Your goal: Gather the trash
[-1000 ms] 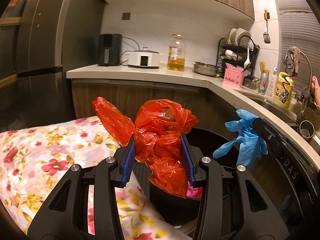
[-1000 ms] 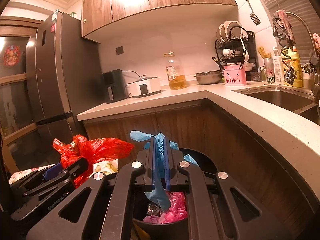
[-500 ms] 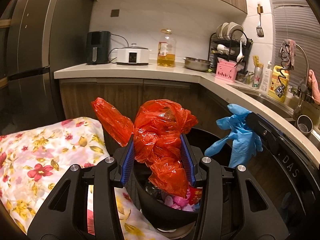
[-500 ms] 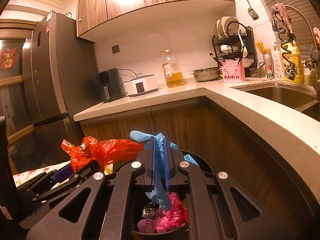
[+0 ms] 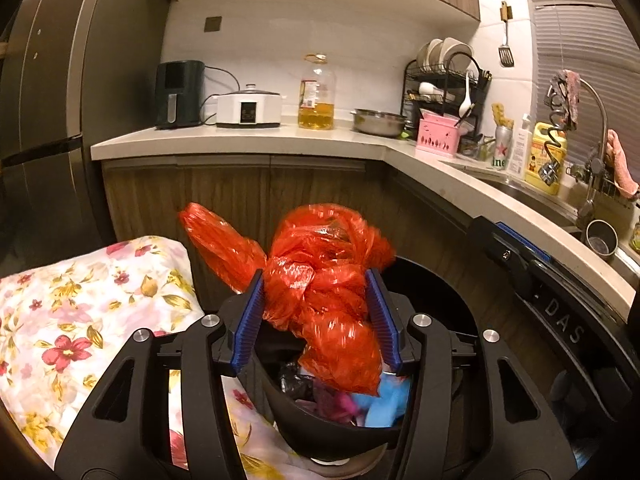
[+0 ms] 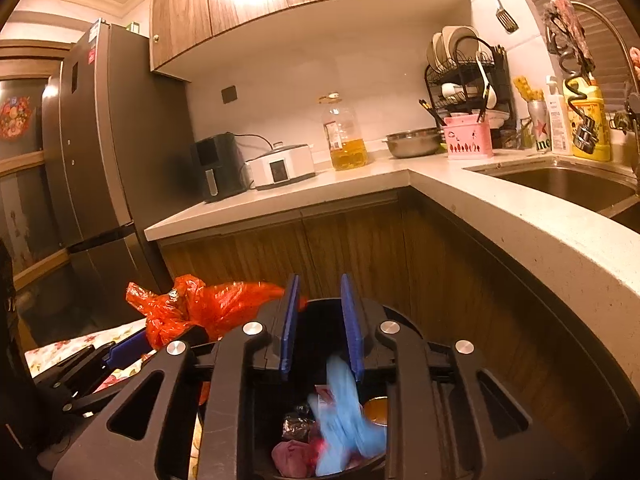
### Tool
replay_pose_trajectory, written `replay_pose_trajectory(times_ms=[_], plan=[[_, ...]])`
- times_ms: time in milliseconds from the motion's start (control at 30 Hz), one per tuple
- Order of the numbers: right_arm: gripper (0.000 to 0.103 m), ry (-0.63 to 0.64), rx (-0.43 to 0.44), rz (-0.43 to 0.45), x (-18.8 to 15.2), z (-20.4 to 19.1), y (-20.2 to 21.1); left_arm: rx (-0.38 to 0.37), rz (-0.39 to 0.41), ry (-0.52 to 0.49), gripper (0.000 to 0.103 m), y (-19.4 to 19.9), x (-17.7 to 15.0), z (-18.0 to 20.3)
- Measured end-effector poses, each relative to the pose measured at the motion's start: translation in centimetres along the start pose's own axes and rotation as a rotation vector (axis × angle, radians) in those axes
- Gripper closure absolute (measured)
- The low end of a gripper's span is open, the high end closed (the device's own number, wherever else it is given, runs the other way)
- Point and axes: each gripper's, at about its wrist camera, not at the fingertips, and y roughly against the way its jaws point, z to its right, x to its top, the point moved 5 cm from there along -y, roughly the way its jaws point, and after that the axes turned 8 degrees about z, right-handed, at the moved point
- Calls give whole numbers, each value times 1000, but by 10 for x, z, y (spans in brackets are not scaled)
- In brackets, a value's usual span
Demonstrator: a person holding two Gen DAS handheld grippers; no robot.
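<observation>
My left gripper (image 5: 316, 320) is shut on a crumpled red plastic bag (image 5: 320, 288) and holds it over the near edge of a black trash bin (image 5: 320, 432). The bin holds pink, dark and blue trash. My right gripper (image 6: 320, 328) is open above the bin (image 6: 320, 476). A blue glove (image 6: 344, 420) is blurred below its fingers, falling into the bin; it also shows in the left wrist view (image 5: 384, 404). The red bag (image 6: 200, 308) and left gripper show at the left of the right wrist view.
A floral cloth (image 5: 72, 320) lies left of the bin. Wooden cabinets (image 6: 360, 240) and an L-shaped counter (image 6: 500, 208) stand behind and to the right. The counter carries an oil bottle (image 5: 316, 96), cooker, pan and dish rack. A fridge (image 6: 100, 160) stands at left.
My right gripper has opened and let go of the blue glove, which drops into the bin. Both grippers have moved further over the bin. The left still holds the red bag.
</observation>
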Motion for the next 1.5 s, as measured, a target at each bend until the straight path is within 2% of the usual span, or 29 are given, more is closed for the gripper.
replay_pose_trajectory(times_ms=[67, 200, 333, 567, 800, 867, 1267, 1500], plan=[[73, -2, -12, -5, -2, 2, 1, 13, -2, -4, 46, 0, -2, -2], [62, -2, -31, -15, -4, 5, 3, 39, -7, -3, 41, 3, -5, -9], [47, 8, -38, -26, -7, 2, 9, 103, 4, -13, 30, 16, -8, -21], [19, 44, -32, -43, -13, -19, 26, 238, 14, -30, 22, 52, -11, -48], [12, 83, -28, -71, -17, -43, 45, 298, 27, -14, 10, 99, -12, -70], [6, 94, -27, -69, -17, -50, 54, 303, 27, -6, 7, 114, -14, -75], [6, 123, 4, -94, -27, -89, 104, 399, 43, 42, 6, 197, -25, -110], [6, 151, -9, -118, -40, -111, 139, 457, 44, 55, 6, 245, -37, -125]])
